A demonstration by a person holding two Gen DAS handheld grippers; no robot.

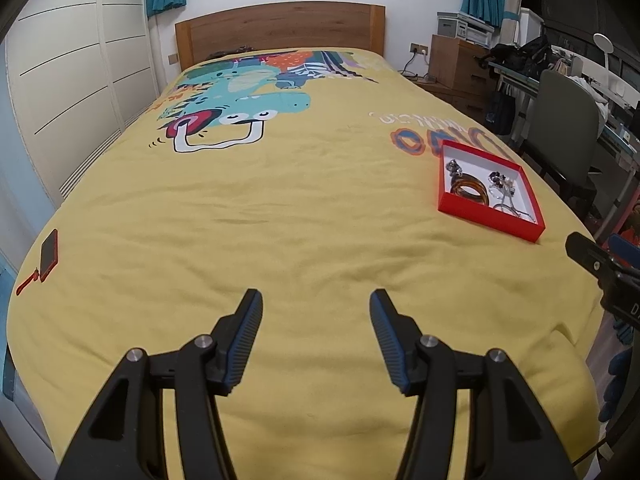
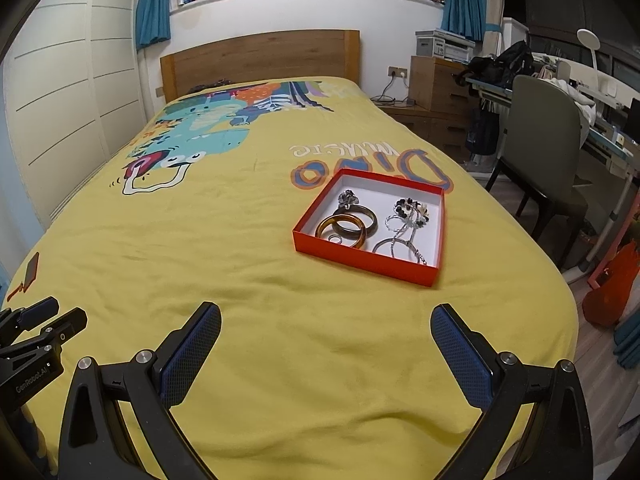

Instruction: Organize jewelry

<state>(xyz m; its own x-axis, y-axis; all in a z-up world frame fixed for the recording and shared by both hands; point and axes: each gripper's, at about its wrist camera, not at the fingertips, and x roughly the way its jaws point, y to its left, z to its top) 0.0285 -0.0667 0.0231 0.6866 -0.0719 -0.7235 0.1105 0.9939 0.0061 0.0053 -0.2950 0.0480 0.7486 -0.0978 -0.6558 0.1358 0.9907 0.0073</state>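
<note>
1. We have both tools hovering over the near end of the bed (image 2: 240, 264); the left hand-held gripper (image 1: 316, 312) has its jaws wide apart with nothing between them, and the right hand-held gripper (image 2: 326, 330) is likewise spread and empty.
2. The jewelry sits in a red box (image 2: 360, 258) toward the bed's right edge, well apart from both grippers.
3. In the box, two brown bangles (image 2: 348, 226) overlap, with a small ring (image 2: 335, 239) touching them. We judge that pinching one could drag the others along.
4. The silver chains (image 2: 404, 240) and dark beaded piece (image 2: 412, 208) look tangled. Lifting one may pull its neighbour out onto the quilt.
5. The box rests on soft, wrinkled bedding, so pressing on its wall could tip or slide it toward the right edge.
6. A red phone (image 1: 50, 254) lies at the left edge, clear of our reach path.
</note>
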